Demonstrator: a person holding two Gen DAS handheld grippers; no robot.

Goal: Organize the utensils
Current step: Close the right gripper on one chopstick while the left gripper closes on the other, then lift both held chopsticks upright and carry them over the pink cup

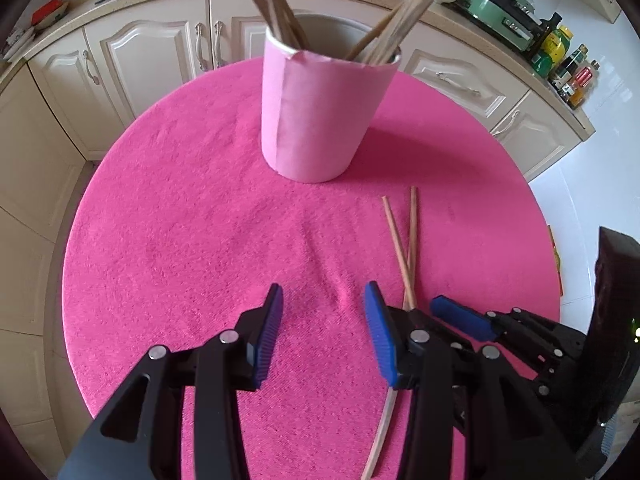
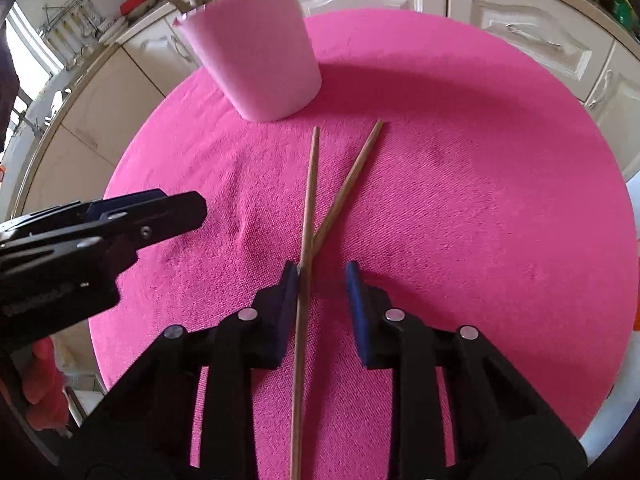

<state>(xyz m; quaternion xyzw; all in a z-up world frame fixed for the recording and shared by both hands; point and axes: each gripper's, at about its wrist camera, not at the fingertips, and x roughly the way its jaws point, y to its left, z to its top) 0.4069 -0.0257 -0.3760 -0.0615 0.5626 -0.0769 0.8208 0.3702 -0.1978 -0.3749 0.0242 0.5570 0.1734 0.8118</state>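
Pink cloth [image 1: 180, 240] covers the round table in the left wrist view, where the left gripper [image 1: 324, 332] hovers with its fingers spread and nothing between them. A pink cup [image 1: 320, 120] of chopsticks [image 1: 276, 12] stands beyond. Two loose chopsticks [image 1: 408, 240] lie crossed to its right.

From the right wrist, the right gripper [image 2: 322, 304] is spread around the crossed pair [image 2: 310, 200], one stick touching its left finger. The cup [image 2: 256, 52] stands farther back.

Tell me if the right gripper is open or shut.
Open. The right gripper shows a clear gap between its blue pads, with one chopstick lying in that gap along the left pad, not clamped.
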